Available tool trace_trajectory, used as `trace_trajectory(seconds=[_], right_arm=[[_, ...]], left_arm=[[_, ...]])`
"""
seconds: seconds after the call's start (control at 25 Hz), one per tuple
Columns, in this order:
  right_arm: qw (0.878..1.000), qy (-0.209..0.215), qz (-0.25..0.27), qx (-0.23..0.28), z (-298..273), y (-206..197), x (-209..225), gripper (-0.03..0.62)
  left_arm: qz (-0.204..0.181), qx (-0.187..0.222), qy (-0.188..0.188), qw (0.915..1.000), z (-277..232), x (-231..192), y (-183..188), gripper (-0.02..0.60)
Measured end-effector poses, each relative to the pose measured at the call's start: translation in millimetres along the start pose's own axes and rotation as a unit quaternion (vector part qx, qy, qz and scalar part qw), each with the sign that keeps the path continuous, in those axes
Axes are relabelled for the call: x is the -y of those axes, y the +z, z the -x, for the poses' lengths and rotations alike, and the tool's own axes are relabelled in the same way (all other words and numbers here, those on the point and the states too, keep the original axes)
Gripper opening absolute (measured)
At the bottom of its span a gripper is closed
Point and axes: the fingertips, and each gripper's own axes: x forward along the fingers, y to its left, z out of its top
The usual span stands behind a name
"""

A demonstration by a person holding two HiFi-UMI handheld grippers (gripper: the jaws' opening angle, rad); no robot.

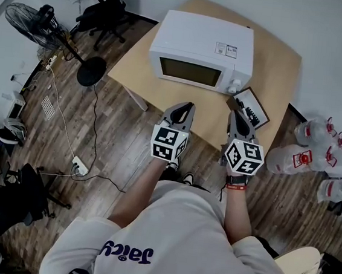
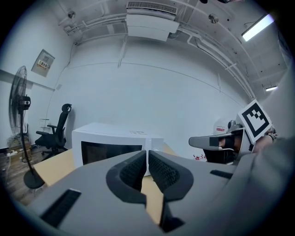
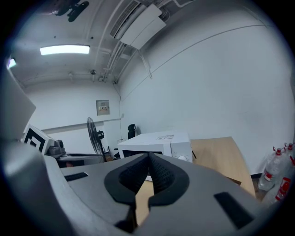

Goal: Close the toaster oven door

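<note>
— So, item one: the toaster oven [image 1: 201,51]. Location?
— White box on the wooden worktop [image 1: 282,66], set toward its far side, glass door [image 1: 190,72] facing the person. The door reads flush with the front, so it looks already closed.
— Handling?
— Rigid metal and glass, hinged, probably light to swing. The body may slide if shoved. Best contact, in my judgement, is a flat push on the door's upper edge, clear of the knobs [image 1: 233,85] at its right. No pinch needed.
— Item two, left gripper [image 1: 186,107]?
— Jaws together, nothing between them. Held near level at the worktop's near edge, pointing at the oven, well apart from it.
— Item three, right gripper [image 1: 237,117]?
— Likewise closed and empty, alongside the left, near a small black frame [image 1: 251,108].
— Surroundings?
— Fan [image 1: 31,24], office chair [image 1: 105,8], water bottles [image 1: 305,159] on the floor.
</note>
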Motion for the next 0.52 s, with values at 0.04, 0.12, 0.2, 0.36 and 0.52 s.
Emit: trace_trajectory(seconds=[0.04, 0.12, 0.2, 0.36, 0.52], right_arm=[[1.0, 0.003, 0.0, -0.003, -1, -2, -1, 0.014], [1.0, 0.01, -0.002, -0.013, -6, -9, 0, 0.015], [0.999, 0.011, -0.006, -0.031, -11, -19, 7, 0.014], [0.998, 0.003, -0.009, -0.057, -11, -37, 25, 0.014], [0.995, 0.006, 0.009, -0.096, -17, -62, 41, 0.015]], left_arm=[[0.001, -0.002, -0.002, 1.0, -1, 0, -2, 0.032], [0.002, -0.014, -0.007, 0.9999, -4, 0, -9, 0.032], [0.001, -0.037, -0.017, 0.9992, -7, 0, -20, 0.032], [0.004, -0.069, -0.025, 0.9973, -7, -2, -42, 0.032], [0.013, -0.094, -0.026, 0.9952, -11, -10, -60, 0.032]])
